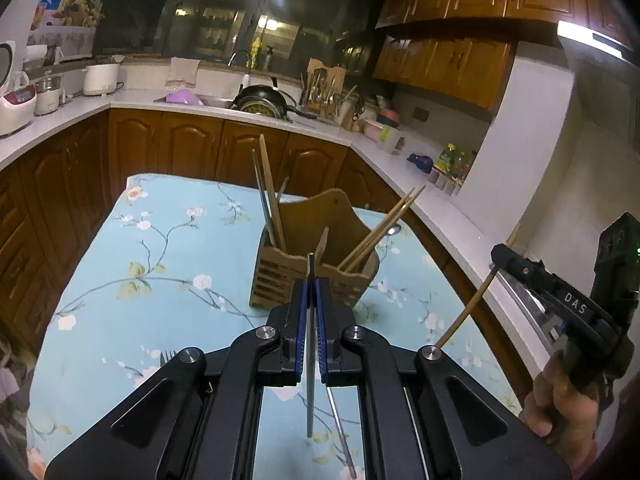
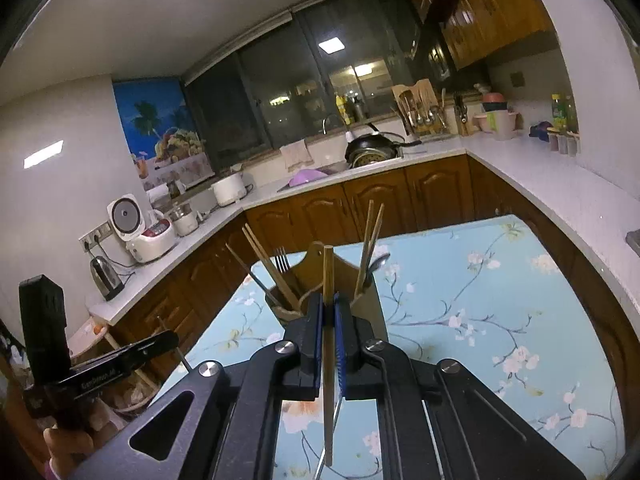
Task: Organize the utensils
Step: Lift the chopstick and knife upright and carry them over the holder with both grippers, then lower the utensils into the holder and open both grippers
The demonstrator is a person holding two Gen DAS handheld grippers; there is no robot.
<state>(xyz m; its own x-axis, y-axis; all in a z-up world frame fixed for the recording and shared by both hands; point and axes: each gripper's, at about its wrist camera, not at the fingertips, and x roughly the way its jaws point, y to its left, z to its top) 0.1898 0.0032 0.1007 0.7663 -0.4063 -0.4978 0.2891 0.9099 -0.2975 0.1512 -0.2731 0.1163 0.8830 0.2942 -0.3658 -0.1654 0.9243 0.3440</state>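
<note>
My left gripper [image 1: 311, 285] is shut on a thin metal chopstick [image 1: 310, 400] that runs upright between its blue pads, above the floral table. Just beyond it stands the wooden utensil holder [image 1: 308, 216] with chopsticks in both outer compartments. My right gripper [image 2: 329, 299] is shut on a bamboo chopstick [image 2: 328, 408], also upright, in front of the same holder [image 2: 370, 308], which holds chopsticks, a fork [image 2: 282, 258] and a spoon [image 2: 380, 261]. Each gripper shows in the other's view: the right gripper [image 1: 500, 254] at the right edge, the left gripper [image 2: 172, 337] low on the left.
A second metal chopstick [image 1: 340, 432] and a fork [image 1: 168, 356] lie on the blue floral tablecloth [image 1: 160, 264] below the left gripper. White countertops with brown cabinets wrap around the table, with a sink [image 1: 216, 100], pans and appliances. A person's hand [image 1: 560, 396] holds the right gripper.
</note>
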